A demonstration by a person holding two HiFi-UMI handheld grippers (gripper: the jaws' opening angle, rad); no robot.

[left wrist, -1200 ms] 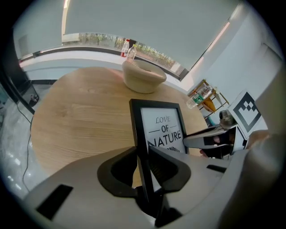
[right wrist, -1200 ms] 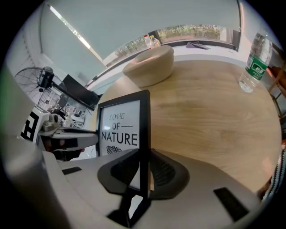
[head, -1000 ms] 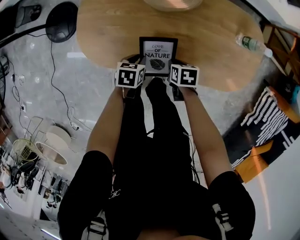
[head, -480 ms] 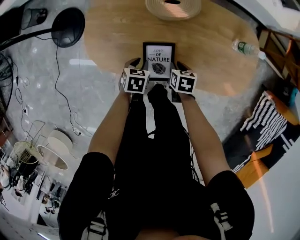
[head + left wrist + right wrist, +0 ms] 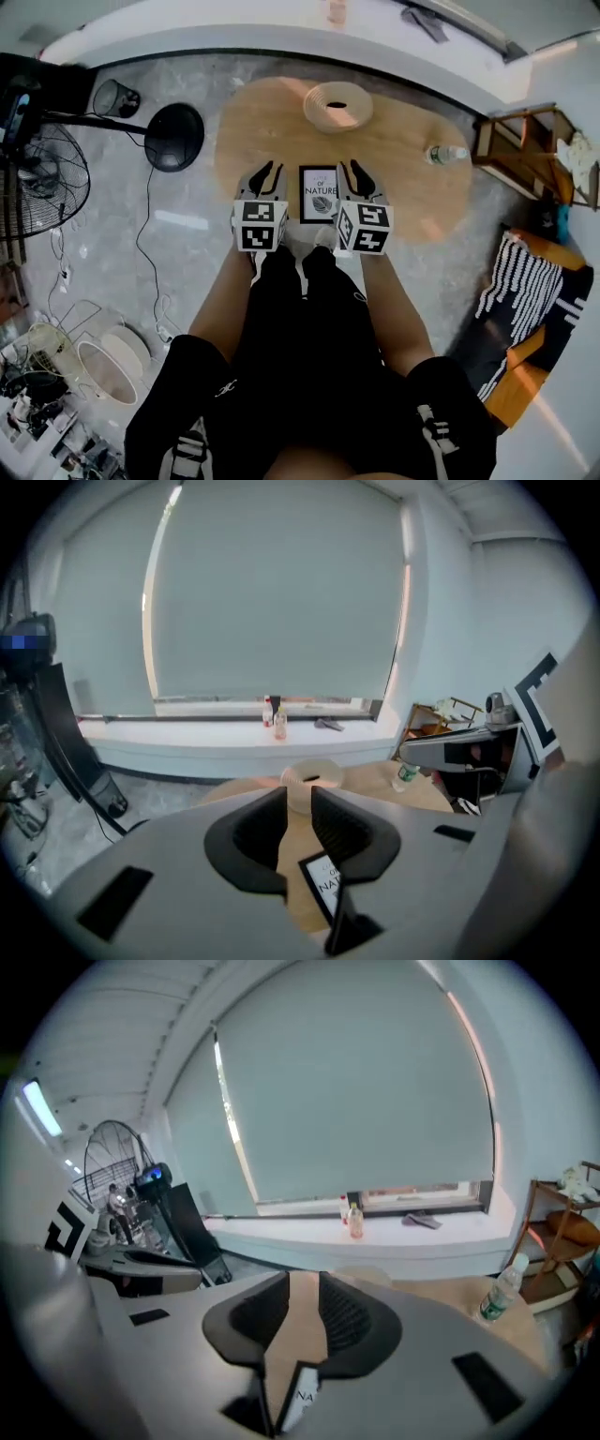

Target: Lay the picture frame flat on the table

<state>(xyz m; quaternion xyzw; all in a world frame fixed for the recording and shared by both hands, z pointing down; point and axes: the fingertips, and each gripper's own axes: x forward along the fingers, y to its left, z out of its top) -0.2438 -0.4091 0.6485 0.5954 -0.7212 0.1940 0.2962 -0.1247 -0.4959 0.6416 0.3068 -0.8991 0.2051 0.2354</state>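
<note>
The black picture frame (image 5: 319,194) with a white "NATURE" leaf print sits near the front edge of the oval wooden table (image 5: 412,197), face up toward the head camera. Whether it lies fully flat or is propped, I cannot tell. My left gripper (image 5: 263,174) hovers just left of it and my right gripper (image 5: 358,174) just right, neither touching it. In the left gripper view the frame (image 5: 325,885) peeks below the open left gripper (image 5: 298,803). The right gripper (image 5: 303,1288) is also open, with the frame's corner (image 5: 298,1405) beneath. Only bare tabletop shows in both gaps.
A round woven coil (image 5: 337,106) lies at the table's far side and a water bottle (image 5: 445,154) at its right end. A fan's black base (image 5: 173,137) and cables sit on the floor to the left. A wooden shelf (image 5: 521,150) stands to the right.
The head view has pulled up and back, so the table looks smaller. Both grippers moved from the table's front edge to either side of the frame.
</note>
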